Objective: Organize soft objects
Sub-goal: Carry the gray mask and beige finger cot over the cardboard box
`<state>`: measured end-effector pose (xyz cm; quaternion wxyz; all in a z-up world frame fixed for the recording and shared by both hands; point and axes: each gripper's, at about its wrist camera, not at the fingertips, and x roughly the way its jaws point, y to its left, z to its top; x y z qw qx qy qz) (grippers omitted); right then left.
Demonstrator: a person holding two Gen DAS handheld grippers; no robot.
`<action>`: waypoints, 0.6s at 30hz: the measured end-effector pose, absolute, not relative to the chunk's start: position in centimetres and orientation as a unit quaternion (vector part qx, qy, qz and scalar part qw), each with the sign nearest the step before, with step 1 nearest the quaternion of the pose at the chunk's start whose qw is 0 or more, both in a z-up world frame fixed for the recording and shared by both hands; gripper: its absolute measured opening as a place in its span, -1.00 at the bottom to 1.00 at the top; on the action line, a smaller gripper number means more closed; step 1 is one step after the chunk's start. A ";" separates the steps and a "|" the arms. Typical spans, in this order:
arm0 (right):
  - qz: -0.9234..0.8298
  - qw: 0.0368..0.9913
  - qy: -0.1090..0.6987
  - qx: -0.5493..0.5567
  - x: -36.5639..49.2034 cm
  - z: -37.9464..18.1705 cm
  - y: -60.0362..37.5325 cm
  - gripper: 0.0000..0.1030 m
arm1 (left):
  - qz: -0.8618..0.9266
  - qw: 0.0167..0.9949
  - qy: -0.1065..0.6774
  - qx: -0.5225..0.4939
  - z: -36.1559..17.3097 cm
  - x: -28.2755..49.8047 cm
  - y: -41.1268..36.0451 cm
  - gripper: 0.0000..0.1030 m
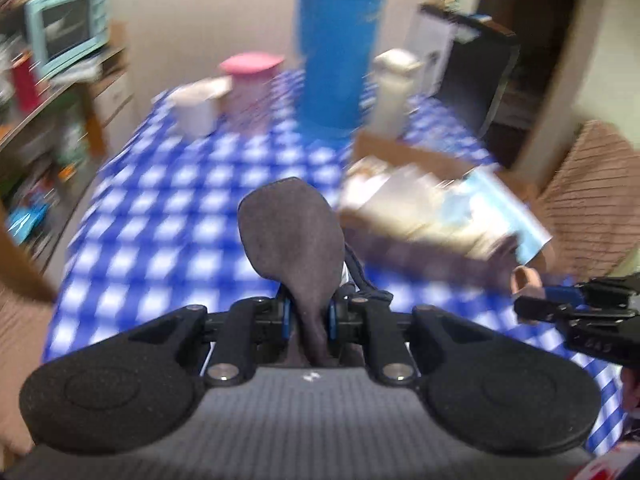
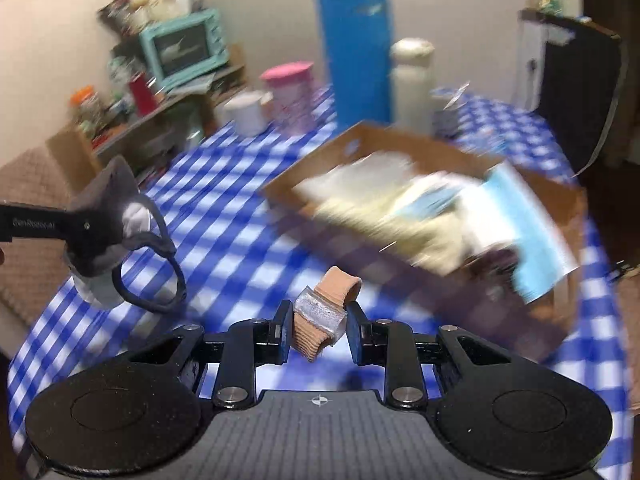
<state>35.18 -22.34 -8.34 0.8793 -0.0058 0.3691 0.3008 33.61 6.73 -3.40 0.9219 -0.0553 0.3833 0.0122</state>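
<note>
Carry step: we hold a grey padded fabric eye mask (image 1: 294, 236) clenched in the left gripper (image 1: 310, 314), a tan ribbed elastic band w/ silvery strip (image 2: 324, 316) in the right gripper (image 2: 318, 330). Next: release both into the brown cardboard box (image 2: 360, 136) ahead-right.

Grey mask (image 1: 294, 232) in left claw (image 1: 310, 314) — above checked tablecloth (image 1: 168, 200)

A tall blue flask (image 2: 354, 40), pink-lidded jar (image 2: 289, 94) and perhaps a white mug (image 2: 246, 114) stand on the checked tablecloth (image 2: 224, 208)
</note>
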 end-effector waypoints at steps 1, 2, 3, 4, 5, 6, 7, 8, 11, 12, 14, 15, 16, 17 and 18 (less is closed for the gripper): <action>0.289 0.886 0.363 -0.003 36.0 -7.9 -23.2 -0.45 | 0.000 0.925 0.377 -0.054 -3.0 34.7 5.8 -0.71; 0.278 0.891 0.358 0.000 36.7 -7.6 -24.0 -0.45 | -0.015 0.928 0.370 -0.053 -2.7 36.1 4.7 -0.71; 0.268 0.896 0.355 0.004 37.4 -7.3 -24.8 -0.45 | -0.030 0.930 0.364 -0.053 -2.3 37.6 3.6 -0.71; 0.258 0.900 0.350 0.008 38.2 -7.0 -25.5 -0.45 | -0.041 0.930 0.362 -0.053 -2.2 39.1 2.4 -0.71; 0.250 0.904 0.347 0.011 38.9 -6.7 -26.1 -0.45 | -0.052 0.930 0.360 -0.054 -2.1 40.4 1.5 -0.71; 0.243 0.907 0.343 0.013 39.7 -6.5 -26.6 -0.45 | -0.062 0.930 0.358 -0.056 -2.1 41.6 0.7 -0.71; 0.238 0.910 0.340 0.013 40.4 -6.4 -27.1 -0.45 | -0.073 0.929 0.358 -0.060 -2.1 43.0 -0.3 -0.71; 0.234 0.912 0.337 0.013 41.0 -6.3 -27.4 -0.45 | -0.081 0.927 0.360 -0.064 -2.1 44.2 -1.1 -0.71; 0.227 0.914 0.336 0.016 42.9 -6.4 -28.0 -0.45 | -0.099 0.924 0.364 -0.062 -2.4 47.6 -3.3 -0.70; 0.224 0.914 0.338 0.017 43.6 -6.6 -28.0 -0.45 | -0.101 0.923 0.367 -0.057 -2.6 48.5 -3.9 -0.70; 0.220 0.914 0.340 0.013 44.6 -7.1 -28.2 -0.45 | -0.102 0.920 0.375 -0.050 -3.3 50.6 -4.7 -0.69; 0.217 0.914 0.342 0.011 45.3 -7.4 -28.3 -0.45 | -0.101 0.918 0.380 -0.050 -3.8 51.7 -4.9 -0.66; 0.215 0.914 0.344 0.009 45.8 -7.7 -28.3 -0.45 | -0.102 0.915 0.386 -0.050 -4.4 52.5 -4.9 -0.64; 0.213 0.913 0.347 0.007 46.5 -8.1 -28.2 -0.45 | -0.106 0.912 0.393 -0.048 -5.0 53.4 -5.0 -0.58; 0.211 0.913 0.349 0.006 47.0 -8.4 -28.2 -0.45 | -0.105 0.909 0.400 -0.045 -5.4 54.3 -5.0 -0.50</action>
